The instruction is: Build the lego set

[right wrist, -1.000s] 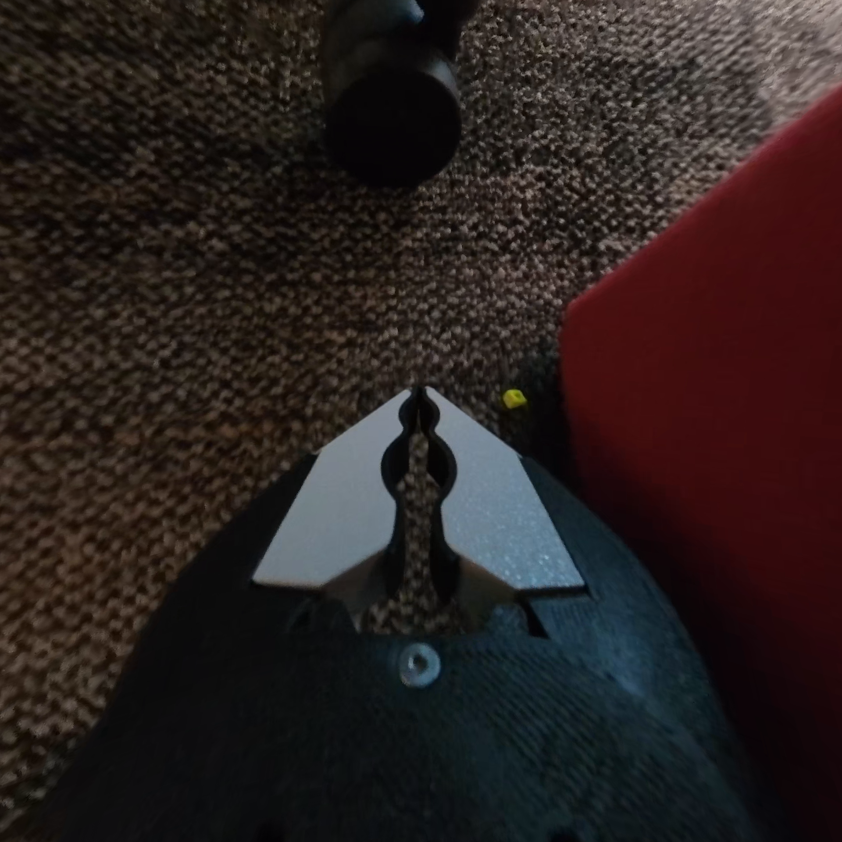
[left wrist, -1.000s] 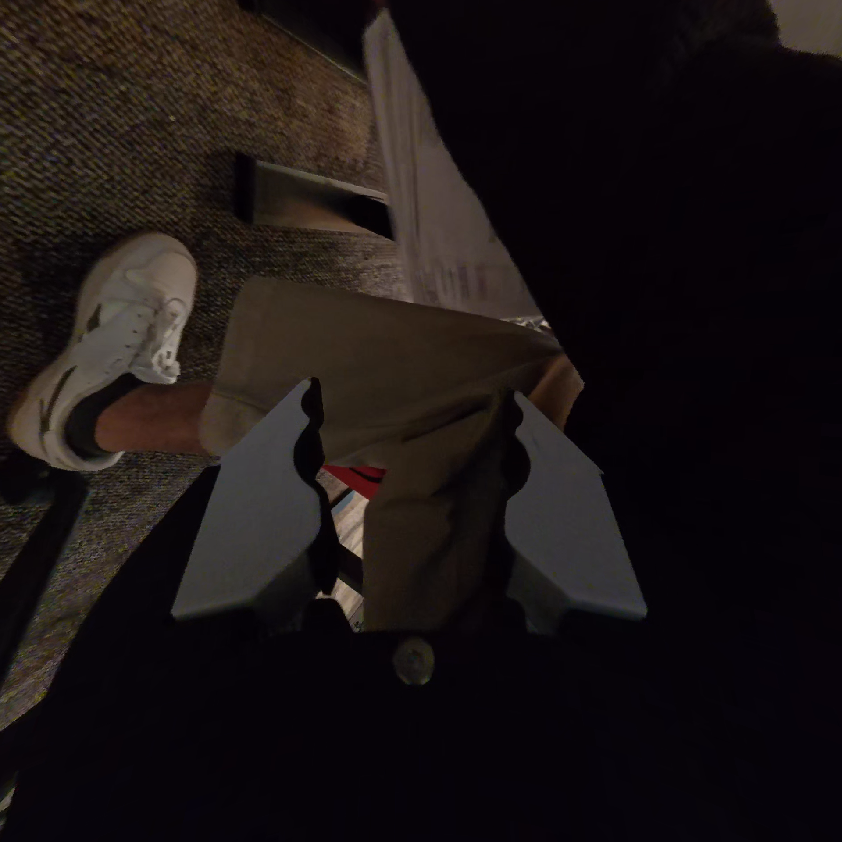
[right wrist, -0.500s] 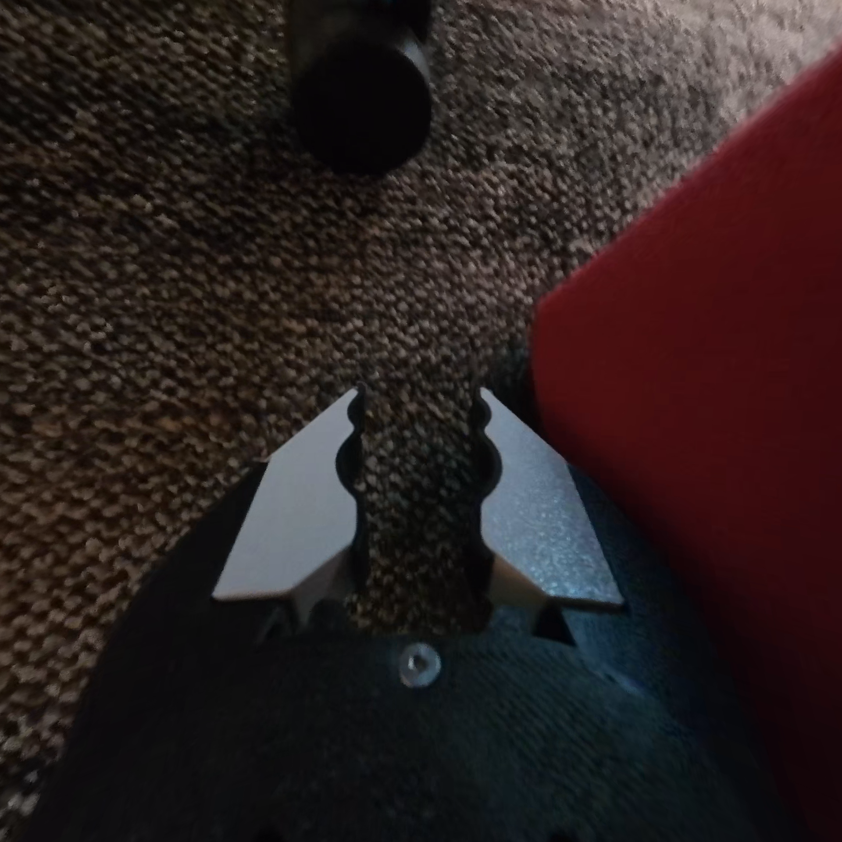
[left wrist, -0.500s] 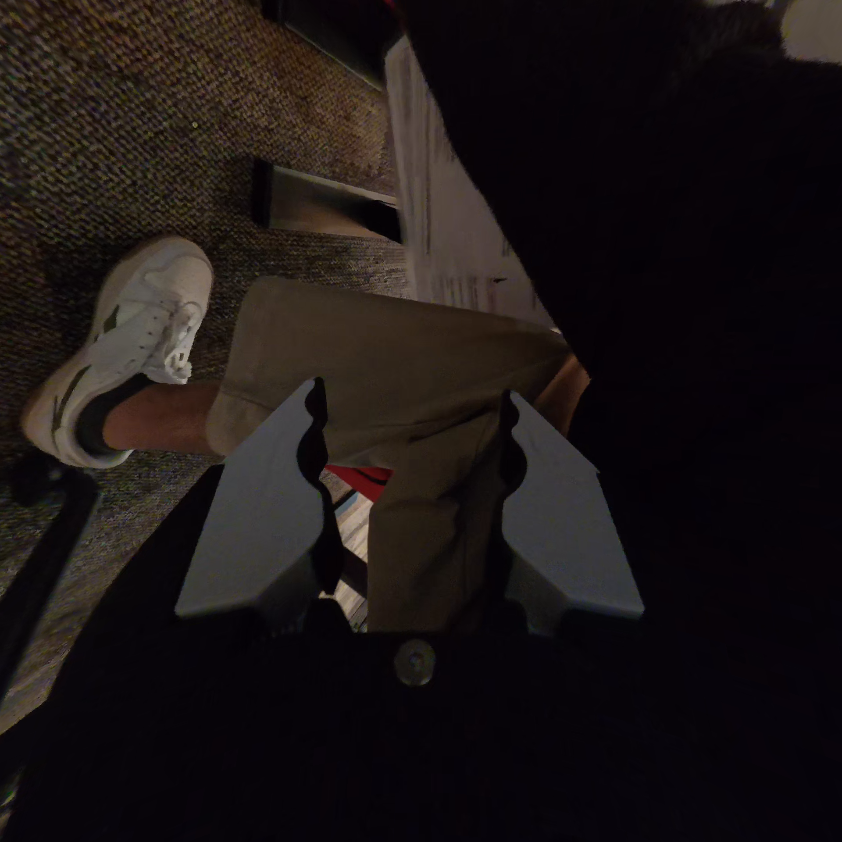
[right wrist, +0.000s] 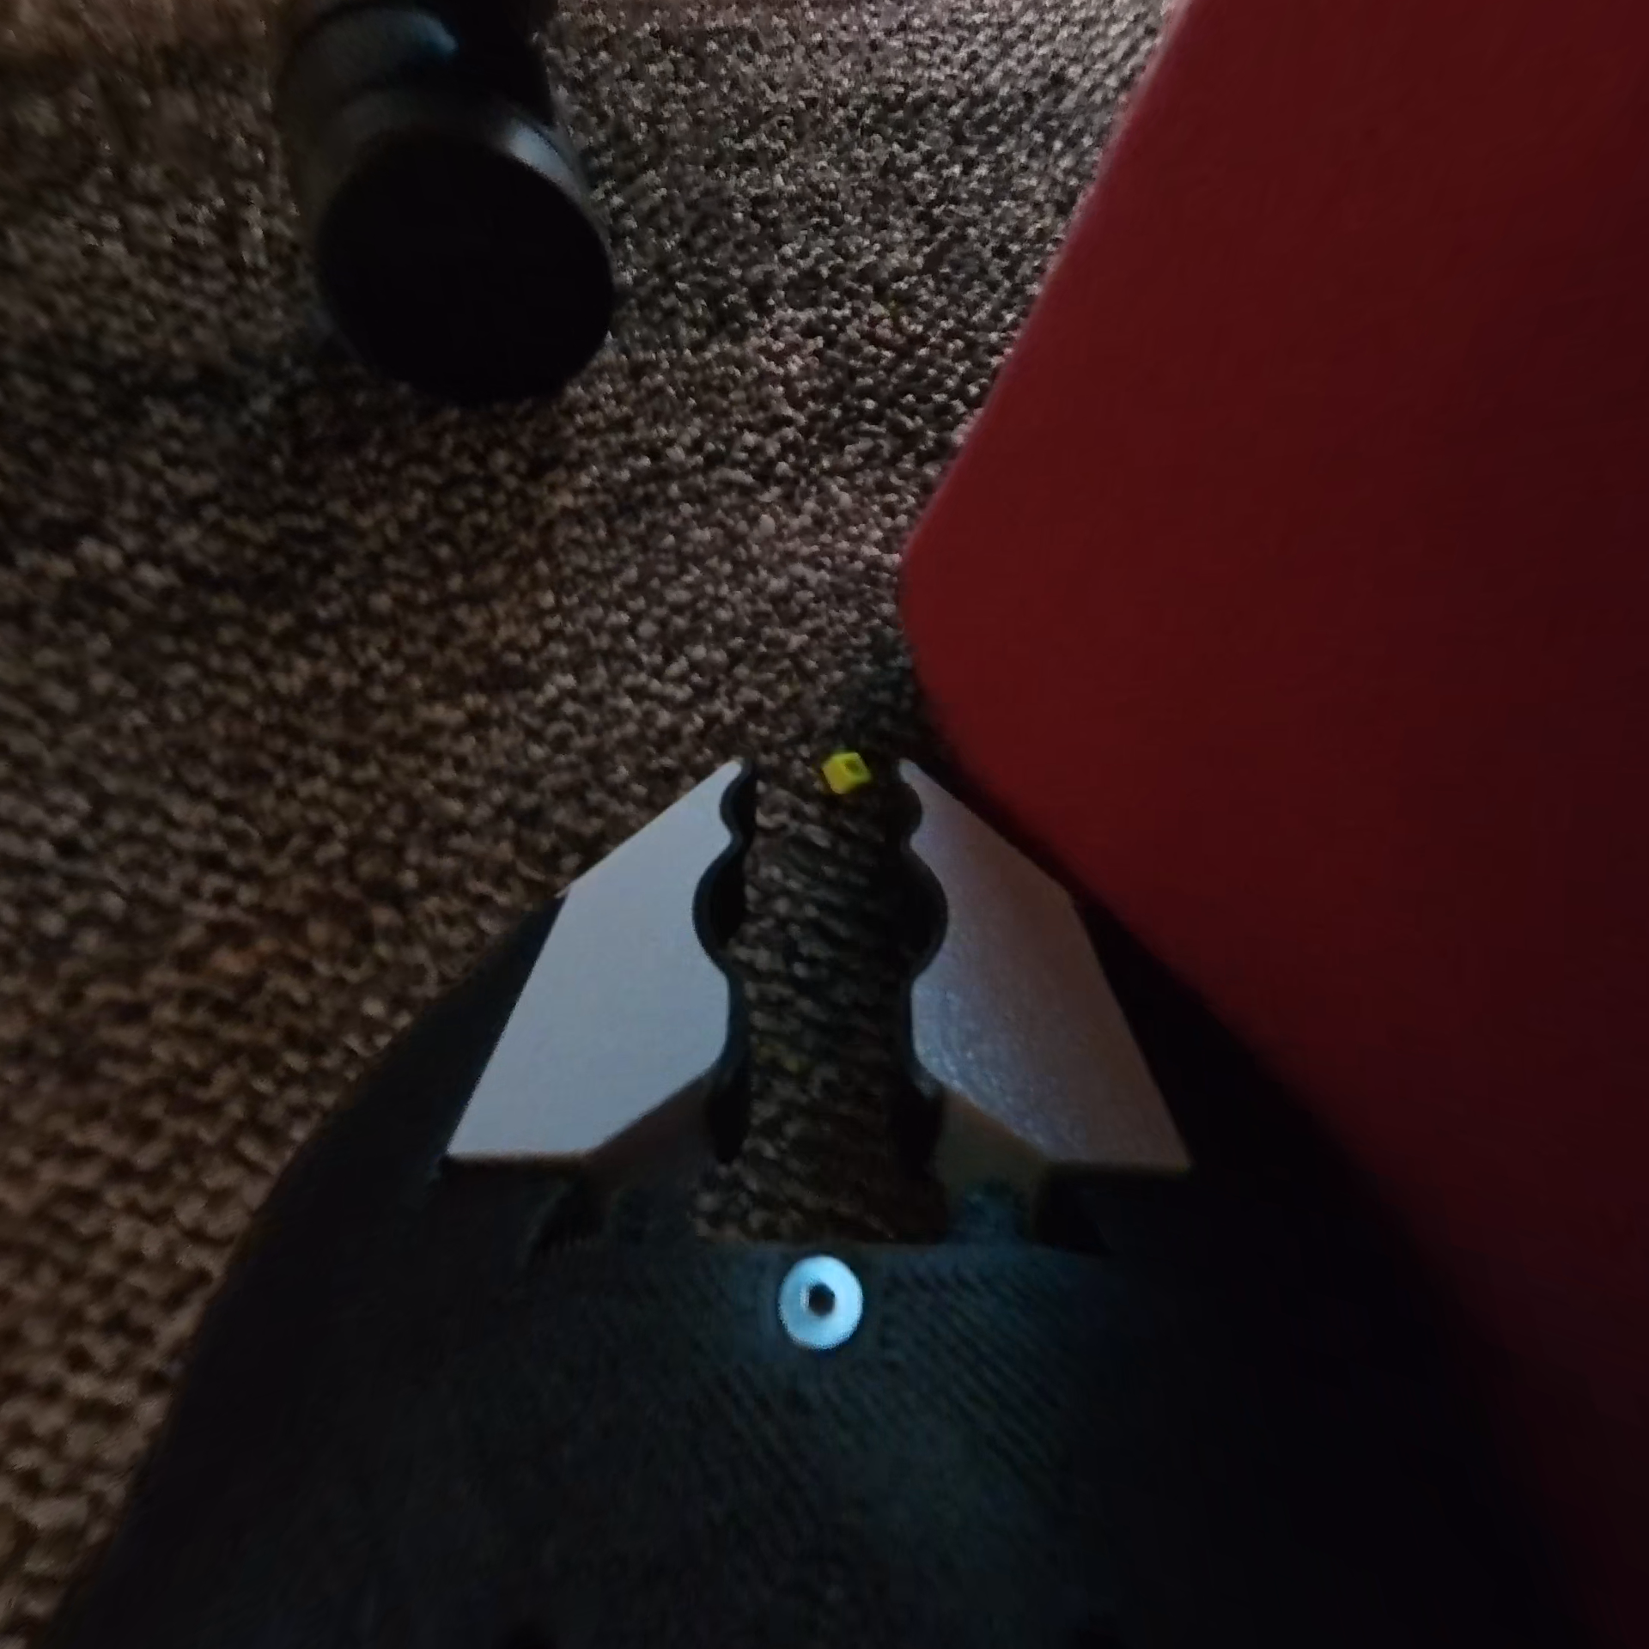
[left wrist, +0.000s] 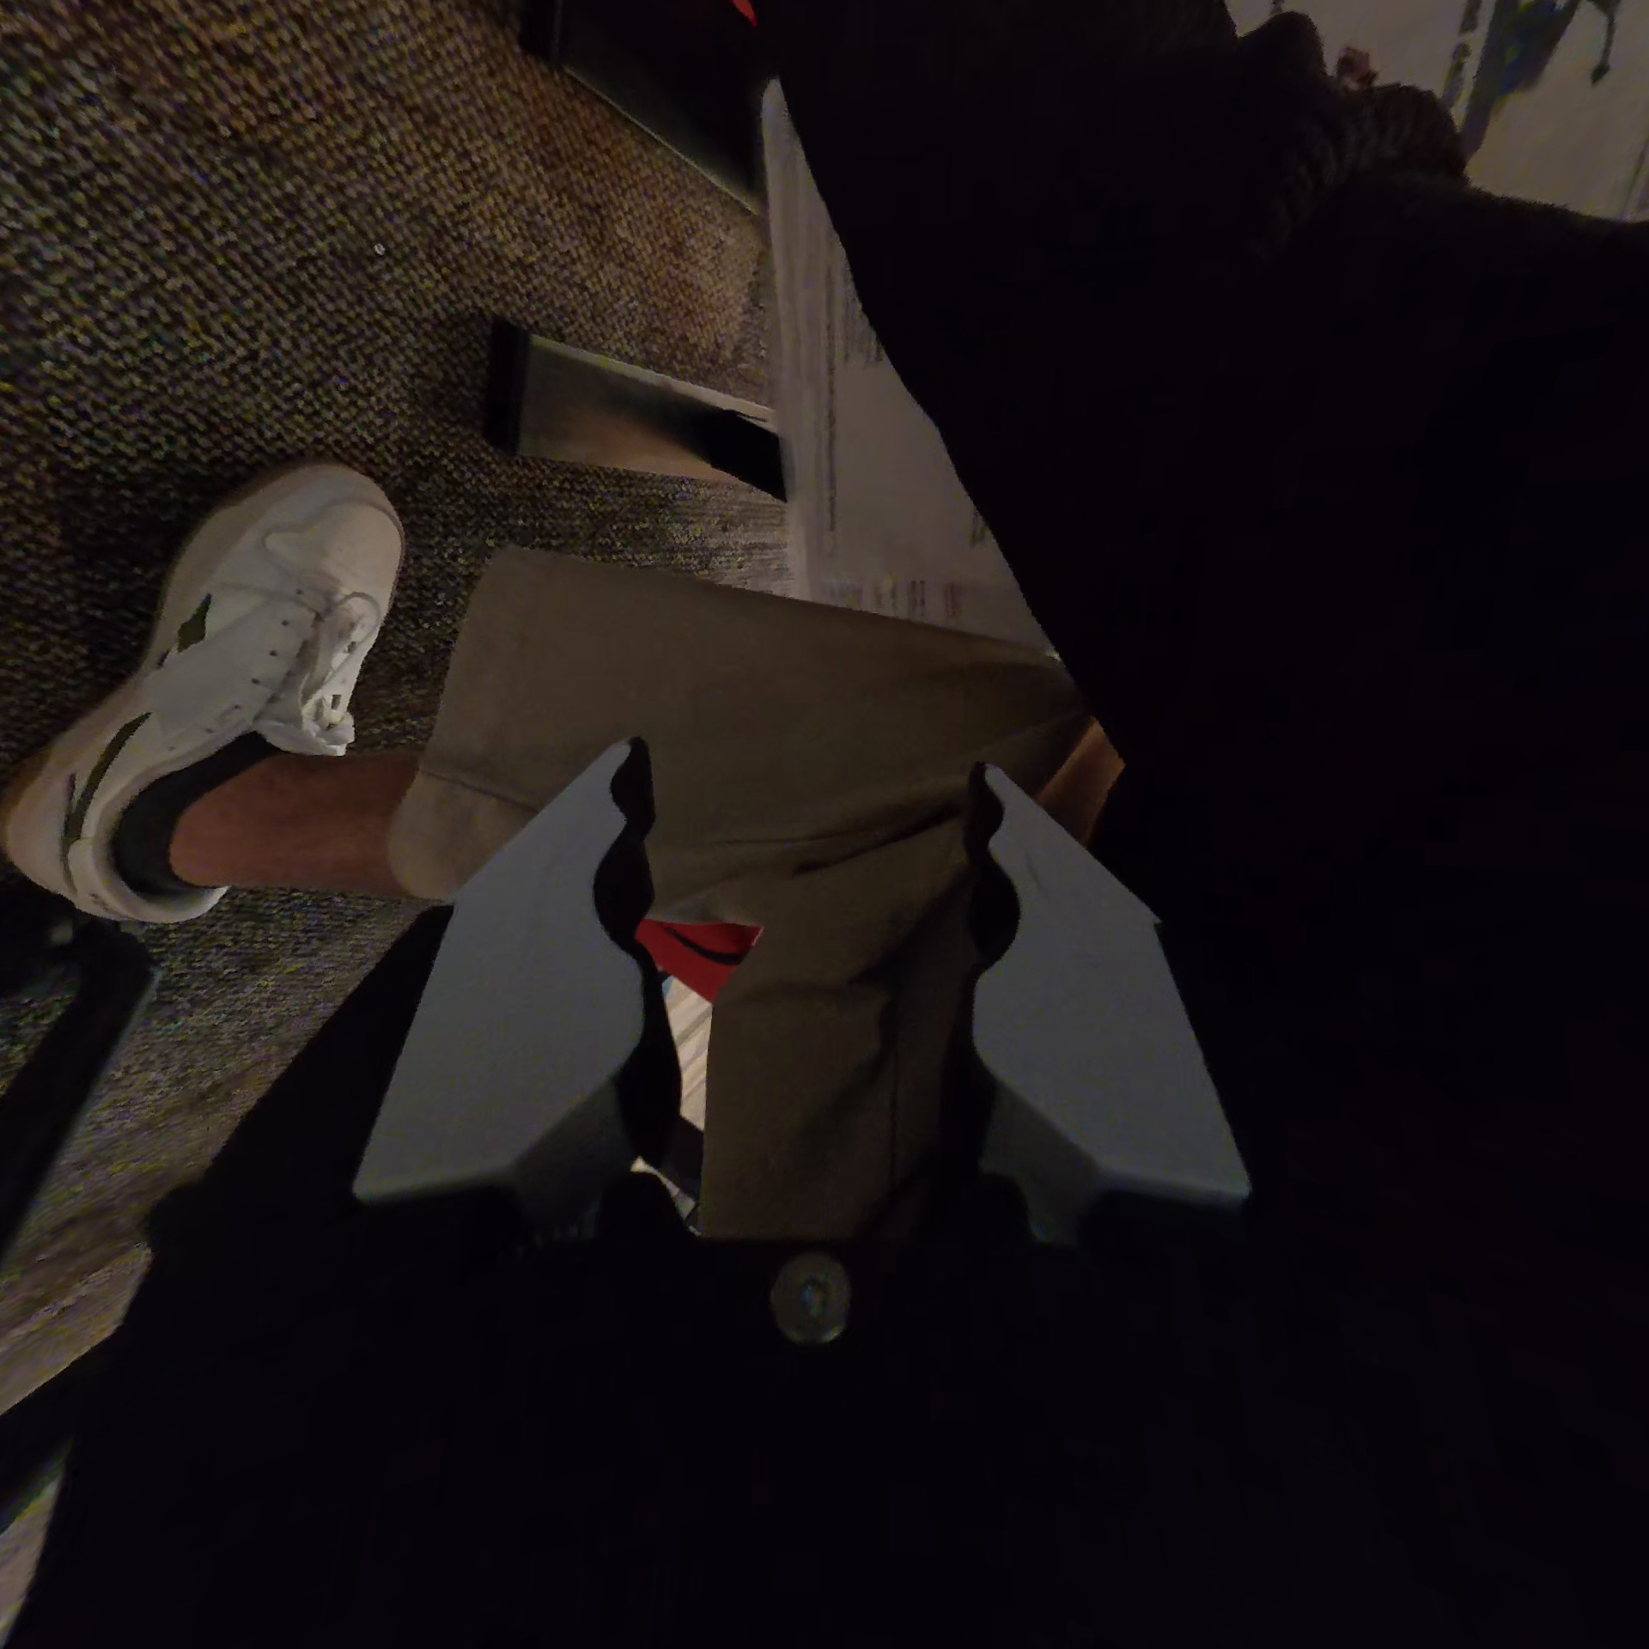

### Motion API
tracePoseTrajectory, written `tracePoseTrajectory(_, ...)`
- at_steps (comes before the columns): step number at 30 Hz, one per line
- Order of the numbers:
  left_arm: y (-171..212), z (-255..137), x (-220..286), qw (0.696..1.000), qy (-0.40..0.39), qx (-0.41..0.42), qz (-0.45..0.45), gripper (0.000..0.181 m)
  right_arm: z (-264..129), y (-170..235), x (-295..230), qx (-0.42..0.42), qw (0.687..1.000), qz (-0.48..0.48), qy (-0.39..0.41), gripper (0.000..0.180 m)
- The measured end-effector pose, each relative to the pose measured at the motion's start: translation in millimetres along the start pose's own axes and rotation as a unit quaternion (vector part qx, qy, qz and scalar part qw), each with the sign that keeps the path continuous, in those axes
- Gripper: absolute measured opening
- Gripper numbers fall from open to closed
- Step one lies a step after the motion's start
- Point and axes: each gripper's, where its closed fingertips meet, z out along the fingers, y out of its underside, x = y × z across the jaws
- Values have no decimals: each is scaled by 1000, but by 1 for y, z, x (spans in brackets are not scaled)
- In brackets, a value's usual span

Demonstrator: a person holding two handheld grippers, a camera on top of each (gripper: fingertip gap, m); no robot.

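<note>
Yellow brick (right wrist: 846, 772) on carpet (right wrist: 357, 714) between parted right gripper (right wrist: 825, 781) tips; risk: buried in pile. Left gripper (left wrist: 807, 776) spread, empty.

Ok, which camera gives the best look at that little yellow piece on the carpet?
The right wrist view: the yellow piece lies on the carpet just ahead of the open right gripper, beside the red box. The left wrist view does not show it.

Counted items across the two wrist views

One small yellow lego piece (right wrist: 846, 772), one black caster wheel (right wrist: 464, 232) and one red panel (right wrist: 1321, 625) are counted on the carpet; one white sneaker (left wrist: 214, 678), one printed paper sheet (left wrist: 857, 464) and two dark bars (left wrist: 625, 419) are seen.
</note>
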Motion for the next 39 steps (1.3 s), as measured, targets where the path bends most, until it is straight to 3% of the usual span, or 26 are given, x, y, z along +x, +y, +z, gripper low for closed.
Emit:
tracePoseTrajectory(5, -3, 1, 2, 1000, -1, 2, 1, 67, 8, 3, -4, -17, 1000, 19, 2, 33)
tracePoseTrajectory(11, -8, 1, 4, 1000, 6, 7, -1, 66, 12, 3, -13, -8, 999, 40, -33, 9)
tracePoseTrajectory(17, -10, 1, 6, 1000, 9, 8, -2, 66, 9, 2, -17, -2, 999, 12, -41, 9)
tracePoseTrajectory(28, -7, 1, 18, 1000, 28, 6, -2, 66, -48, 31, -69, 18, 991, -12, -132, 9)
tracePoseTrajectory(33, -6, -1, 26, 999, 40, 9, 1, 64, -79, 45, -95, 32, 980, -118, -159, 9)
tracePoseTrajectory(39, -2, -3, 20, 1000, 9, 6, 0, 65, -119, 73, -128, 56, 939, -294, -170, 9)
